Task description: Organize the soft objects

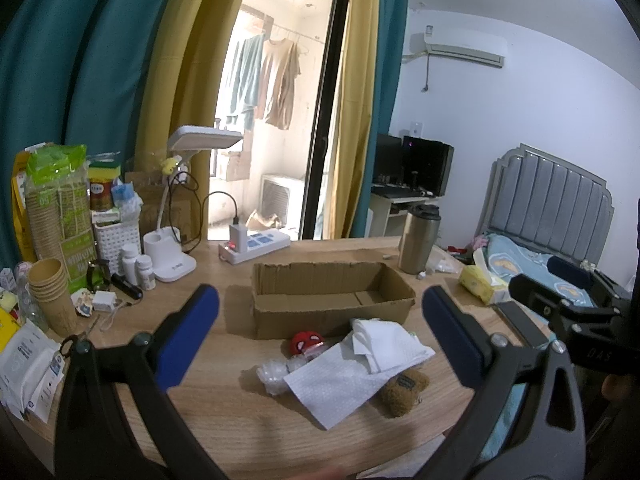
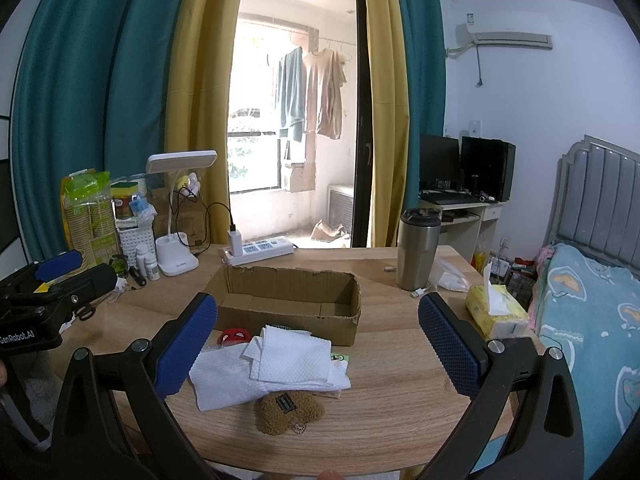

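An open cardboard box sits mid-table with nothing visible inside. In front of it lie white paper towels, a brown plush toy, a red plush ball and a clear crinkled plastic piece. My left gripper is open and empty, above and short of the pile. My right gripper is open and empty, also above the pile. Each gripper shows at the edge of the other's view.
A steel tumbler and yellow tissue pack stand right of the box. A power strip, desk lamp, paper cups, bottles and clutter fill the left. A bed lies right.
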{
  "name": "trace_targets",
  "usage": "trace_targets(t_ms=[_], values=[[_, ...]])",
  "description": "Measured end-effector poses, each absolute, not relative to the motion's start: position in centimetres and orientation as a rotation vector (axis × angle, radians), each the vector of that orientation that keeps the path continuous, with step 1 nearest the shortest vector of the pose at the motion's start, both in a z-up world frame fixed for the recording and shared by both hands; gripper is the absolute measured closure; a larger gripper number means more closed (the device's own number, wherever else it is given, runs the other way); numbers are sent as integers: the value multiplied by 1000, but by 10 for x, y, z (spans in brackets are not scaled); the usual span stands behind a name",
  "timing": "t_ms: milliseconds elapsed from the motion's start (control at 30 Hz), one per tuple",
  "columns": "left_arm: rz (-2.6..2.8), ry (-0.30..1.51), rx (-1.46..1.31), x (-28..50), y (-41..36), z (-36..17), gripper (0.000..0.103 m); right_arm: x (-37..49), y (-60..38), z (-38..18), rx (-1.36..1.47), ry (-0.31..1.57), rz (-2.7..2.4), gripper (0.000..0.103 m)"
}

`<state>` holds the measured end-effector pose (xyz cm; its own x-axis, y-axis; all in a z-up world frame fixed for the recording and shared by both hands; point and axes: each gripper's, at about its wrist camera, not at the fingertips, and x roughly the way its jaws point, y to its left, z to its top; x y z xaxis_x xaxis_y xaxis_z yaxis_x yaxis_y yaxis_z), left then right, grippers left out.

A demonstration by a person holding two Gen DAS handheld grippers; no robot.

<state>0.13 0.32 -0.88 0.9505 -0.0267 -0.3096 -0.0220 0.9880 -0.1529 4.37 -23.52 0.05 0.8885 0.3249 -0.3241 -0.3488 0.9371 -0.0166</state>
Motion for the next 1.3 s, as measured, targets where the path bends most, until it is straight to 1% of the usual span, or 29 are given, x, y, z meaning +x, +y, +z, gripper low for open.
trace_targets(t_ms=[233,400,833,1300], values=[[0,322,-158,-1,2,-13,0,44,-232,-6,-82,341,352,0],[8,356,-160,9,4,-25,0,60,-228,-21,-88,386,350,0],[38,543,-183,64,23,-75,0,118,-214,-73,-95,574,347,0],[49,654,-201,107,33,-108,0,178,-188,-118,-104,734,408,1]])
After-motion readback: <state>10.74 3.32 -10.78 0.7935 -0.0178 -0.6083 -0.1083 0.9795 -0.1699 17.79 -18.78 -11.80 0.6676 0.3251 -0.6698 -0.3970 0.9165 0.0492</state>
